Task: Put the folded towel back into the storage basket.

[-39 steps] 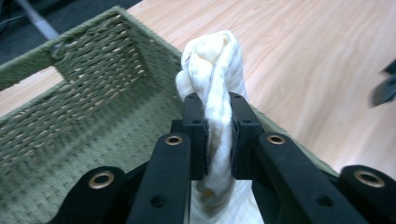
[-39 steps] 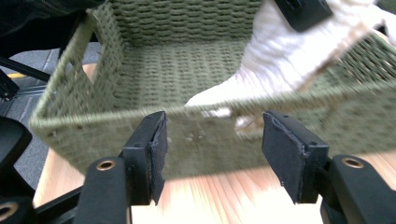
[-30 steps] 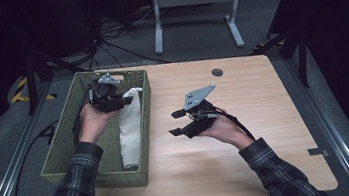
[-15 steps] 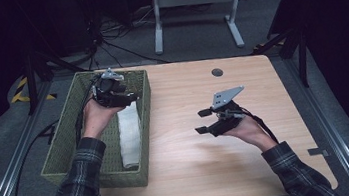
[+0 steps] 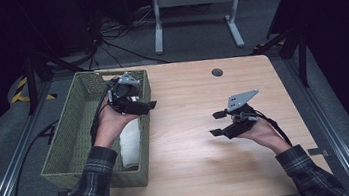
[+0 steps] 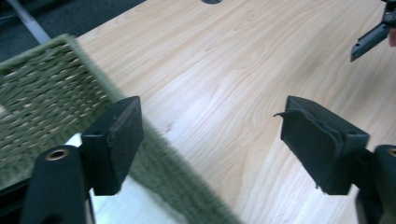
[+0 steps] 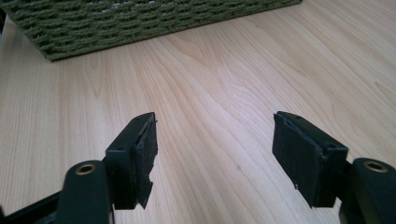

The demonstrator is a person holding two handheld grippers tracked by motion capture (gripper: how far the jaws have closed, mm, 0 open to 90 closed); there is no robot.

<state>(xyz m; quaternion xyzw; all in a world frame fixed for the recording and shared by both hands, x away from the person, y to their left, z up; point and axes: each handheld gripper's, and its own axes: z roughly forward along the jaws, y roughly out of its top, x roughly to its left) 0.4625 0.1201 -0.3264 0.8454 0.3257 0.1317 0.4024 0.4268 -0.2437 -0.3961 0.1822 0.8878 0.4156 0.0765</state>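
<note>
Peeking into the green woven basket (image 5: 74,135), the rolled white cloth (image 5: 130,142) is half hidden by the left forearm and the basket wall, so its far end is hard to make out. One basket, one cloth, two tongs. Left tongs (image 5: 147,105) hang over the basket's right rim; the jaws have just been opening and stand wide apart with nothing between them, the cloth lying below inside the basket. Right tongs (image 5: 218,123) sit well right of the basket over the bare desk (image 5: 196,166), jaws also spread, opened a bit further, gripping nothing.
</note>
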